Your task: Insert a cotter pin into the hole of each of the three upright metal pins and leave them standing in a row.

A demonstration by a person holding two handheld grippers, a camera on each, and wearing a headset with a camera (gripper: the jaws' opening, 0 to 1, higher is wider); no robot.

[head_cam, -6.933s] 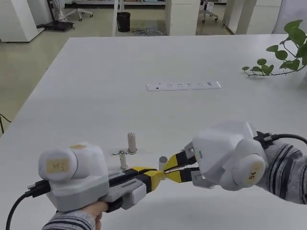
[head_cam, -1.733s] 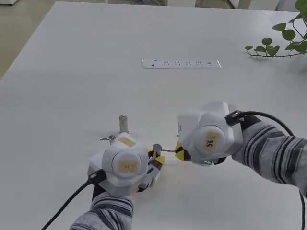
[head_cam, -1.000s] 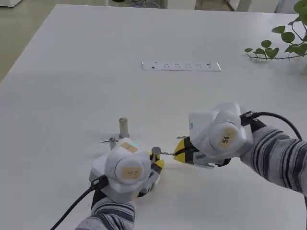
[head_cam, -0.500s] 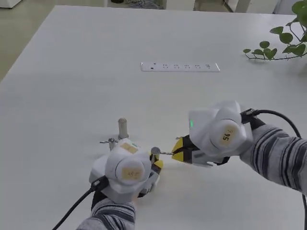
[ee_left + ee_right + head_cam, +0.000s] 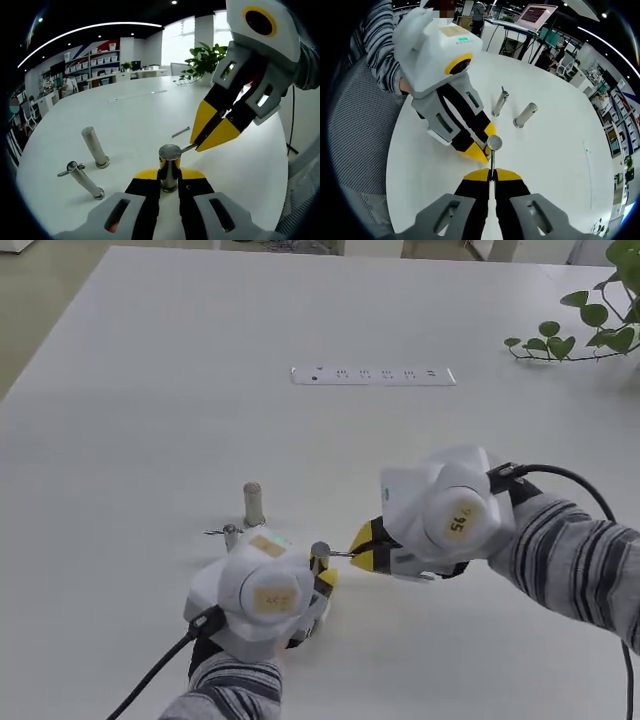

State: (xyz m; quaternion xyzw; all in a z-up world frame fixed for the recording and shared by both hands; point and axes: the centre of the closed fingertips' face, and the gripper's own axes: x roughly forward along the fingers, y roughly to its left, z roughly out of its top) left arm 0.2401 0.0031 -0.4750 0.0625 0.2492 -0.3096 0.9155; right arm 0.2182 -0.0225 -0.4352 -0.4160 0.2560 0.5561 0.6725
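Right gripper (image 5: 491, 175), clamped on the cotter pin (image 5: 491, 161), has edged closer in the last half second. The cotter tip now meets the head of the near metal pin (image 5: 169, 167), held upright on the table in the closed left gripper (image 5: 169, 176). Second insertion looks under way; far pin (image 5: 95, 146) still bare.

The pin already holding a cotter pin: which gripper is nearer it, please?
Left. The left gripper holds the next pin, beside the fitted pin; the right gripper is beyond that next pin.
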